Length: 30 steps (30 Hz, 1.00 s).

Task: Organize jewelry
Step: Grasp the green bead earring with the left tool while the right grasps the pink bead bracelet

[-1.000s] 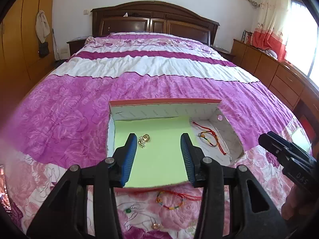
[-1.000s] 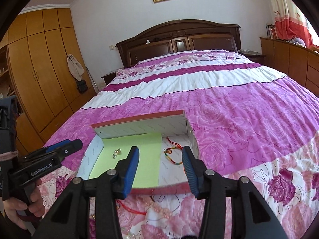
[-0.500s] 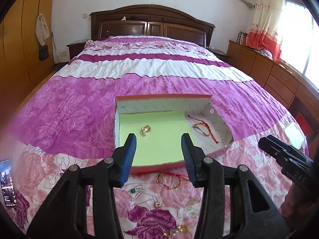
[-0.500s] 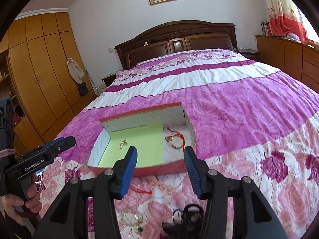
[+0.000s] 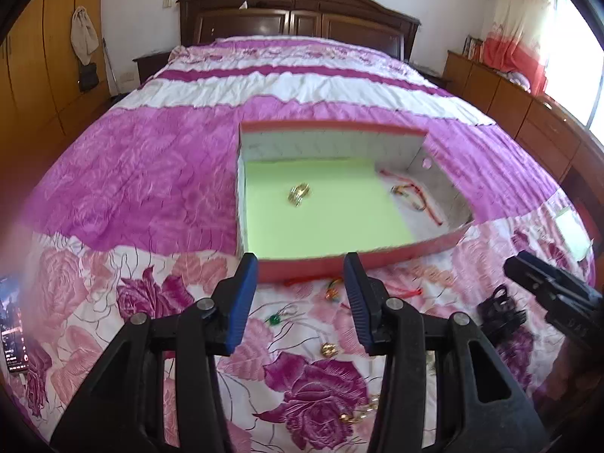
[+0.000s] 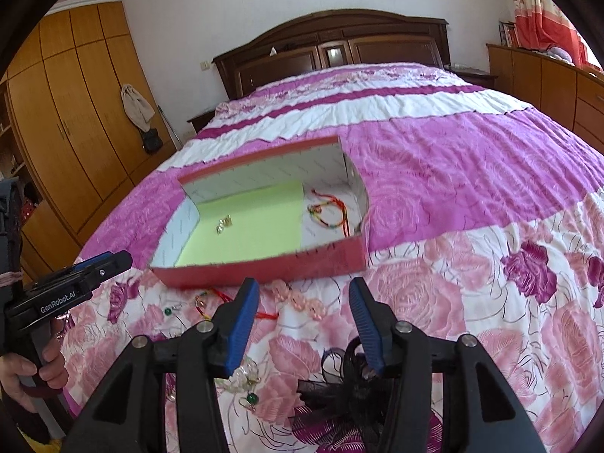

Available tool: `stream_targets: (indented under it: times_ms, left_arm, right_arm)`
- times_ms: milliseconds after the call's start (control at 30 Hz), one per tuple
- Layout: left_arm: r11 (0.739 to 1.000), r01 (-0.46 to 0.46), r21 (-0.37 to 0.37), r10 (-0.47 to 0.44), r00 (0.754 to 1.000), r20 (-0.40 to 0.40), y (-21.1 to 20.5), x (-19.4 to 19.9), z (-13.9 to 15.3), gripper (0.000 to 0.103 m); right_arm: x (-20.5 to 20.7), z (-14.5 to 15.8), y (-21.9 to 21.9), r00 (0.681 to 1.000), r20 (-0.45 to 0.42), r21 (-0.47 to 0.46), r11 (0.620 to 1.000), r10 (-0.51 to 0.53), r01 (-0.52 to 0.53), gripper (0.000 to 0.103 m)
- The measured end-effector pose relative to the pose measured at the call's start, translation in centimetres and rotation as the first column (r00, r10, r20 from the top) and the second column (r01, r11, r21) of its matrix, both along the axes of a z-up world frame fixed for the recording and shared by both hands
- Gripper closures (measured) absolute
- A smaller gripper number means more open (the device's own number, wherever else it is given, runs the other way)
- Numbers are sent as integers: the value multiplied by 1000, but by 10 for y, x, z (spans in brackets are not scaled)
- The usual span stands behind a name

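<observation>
A red box [image 5: 302,270] with a green liner lies on the bedspread. It holds gold rings [image 5: 300,193] on the green and a red cord bracelet [image 5: 411,194] in the white right part. Loose pieces lie in front of it: a beaded bracelet [image 5: 334,290], a green bead pendant [image 5: 277,317] and a small gold ring [image 5: 329,349]. My left gripper [image 5: 301,264] hovers open over them, just short of the box's front wall. My right gripper [image 6: 302,287] is open above a pink bead strand [image 6: 302,302], with a black hair accessory [image 6: 339,385] under its right finger.
A gold chain [image 5: 358,415] lies nearest the camera. A phone [image 5: 13,332] rests at the bed's left edge. A person's hand [image 6: 22,370] holds the left gripper's handle. A wardrobe [image 6: 75,113] stands on the left and low dressers [image 5: 528,113] on the right.
Both grippers have drawn back from over the box and dipped. The box now sits beyond their fingertips, and the loose jewelry in front of it has come into view.
</observation>
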<state>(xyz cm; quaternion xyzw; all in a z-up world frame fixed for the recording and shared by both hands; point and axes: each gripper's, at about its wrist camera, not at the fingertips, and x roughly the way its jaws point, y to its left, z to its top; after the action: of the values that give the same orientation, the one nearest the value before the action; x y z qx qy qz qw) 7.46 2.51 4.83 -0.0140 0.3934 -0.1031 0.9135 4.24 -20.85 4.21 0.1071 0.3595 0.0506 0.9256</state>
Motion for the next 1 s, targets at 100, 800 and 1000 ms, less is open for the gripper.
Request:
stream_targets:
  times_ms: [100, 800, 1000]
  left_arm:
    - [1000, 0, 19, 0, 1000, -28, 1, 3, -13, 64]
    - [999, 0, 48, 9, 983, -181, 12, 18, -82, 81]
    - [999, 13, 52, -4, 985, -174, 11, 18, -86, 85]
  right_arm:
    - [1, -6, 1, 1000, -18, -6, 1000, 5, -5, 50]
    - [44, -42, 28, 977, -184, -164, 976, 110, -140, 49]
    - [60, -56, 35, 966, -226, -185, 968, 127, -171, 49]
